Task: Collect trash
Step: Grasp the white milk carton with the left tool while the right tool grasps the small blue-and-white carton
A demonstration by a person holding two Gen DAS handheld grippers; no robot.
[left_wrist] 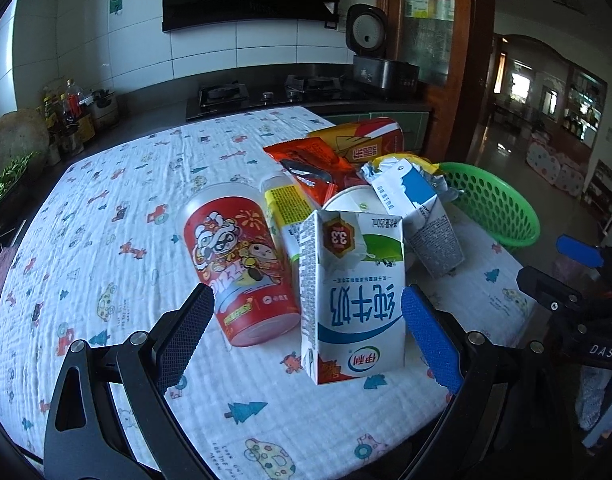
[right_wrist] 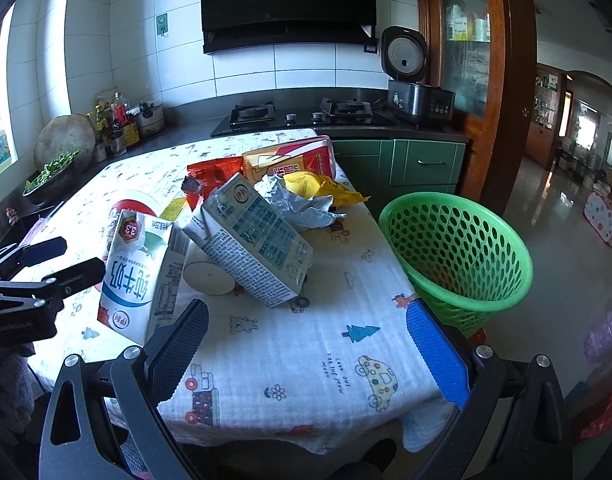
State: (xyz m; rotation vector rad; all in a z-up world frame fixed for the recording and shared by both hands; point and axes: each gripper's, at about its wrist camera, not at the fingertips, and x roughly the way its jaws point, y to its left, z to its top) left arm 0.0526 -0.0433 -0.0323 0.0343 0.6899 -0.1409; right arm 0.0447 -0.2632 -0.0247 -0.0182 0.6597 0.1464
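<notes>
Both the left gripper (left_wrist: 308, 332) and the right gripper (right_wrist: 308, 344) hang spread wide, holding nothing. The boxy waxed milk carton (left_wrist: 352, 300) stands nearest the left fingers, beside a glossy red cup (left_wrist: 237, 264) and crinkled foil wrappers (right_wrist: 301, 200). The perforated green plastic basket (right_wrist: 462, 252) looks empty, so collecting has barely begun

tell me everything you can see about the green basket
The green basket is plastic by the look, round, with a smooth rim and walls perforated with rows of holes. It stands tilted beside the table's right edge, its mouth leaning toward the trash pile. No trash shows inside. What it rests on is hidden. Neither gripper touches it.
</notes>
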